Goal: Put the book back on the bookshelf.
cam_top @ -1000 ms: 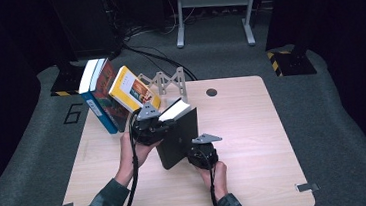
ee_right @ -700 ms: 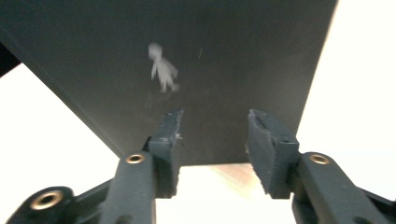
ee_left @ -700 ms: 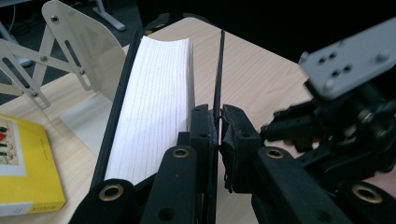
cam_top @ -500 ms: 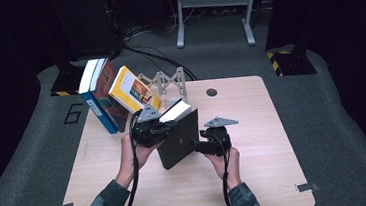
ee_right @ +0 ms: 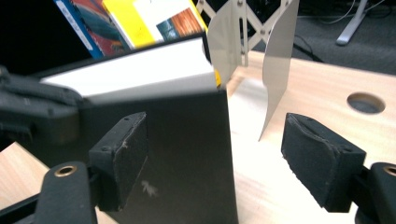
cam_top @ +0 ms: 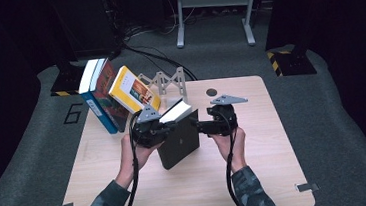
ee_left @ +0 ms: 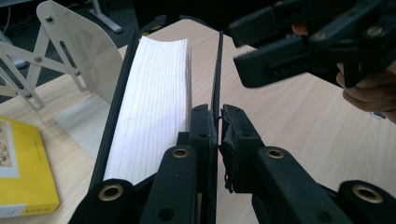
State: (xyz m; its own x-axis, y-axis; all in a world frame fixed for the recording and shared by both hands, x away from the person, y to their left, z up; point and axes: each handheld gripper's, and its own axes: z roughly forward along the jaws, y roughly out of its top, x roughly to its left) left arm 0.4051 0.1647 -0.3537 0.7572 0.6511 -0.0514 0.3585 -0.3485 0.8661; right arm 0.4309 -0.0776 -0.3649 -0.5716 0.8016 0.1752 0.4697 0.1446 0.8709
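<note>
Left gripper clamped on black book's front cover, book upright on table. Right gripper jaws apart, just been opening, book edge between, pads clear.

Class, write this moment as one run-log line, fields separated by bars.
left gripper: shut on black book cover | right gripper: open, fingers just been opening, beside book edge | book: upright on table | bookend: behind

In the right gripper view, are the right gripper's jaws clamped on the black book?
No: the right gripper has its pads spread wide, and the black book's cover edge stands between them with neither pad pressing on it.
</note>
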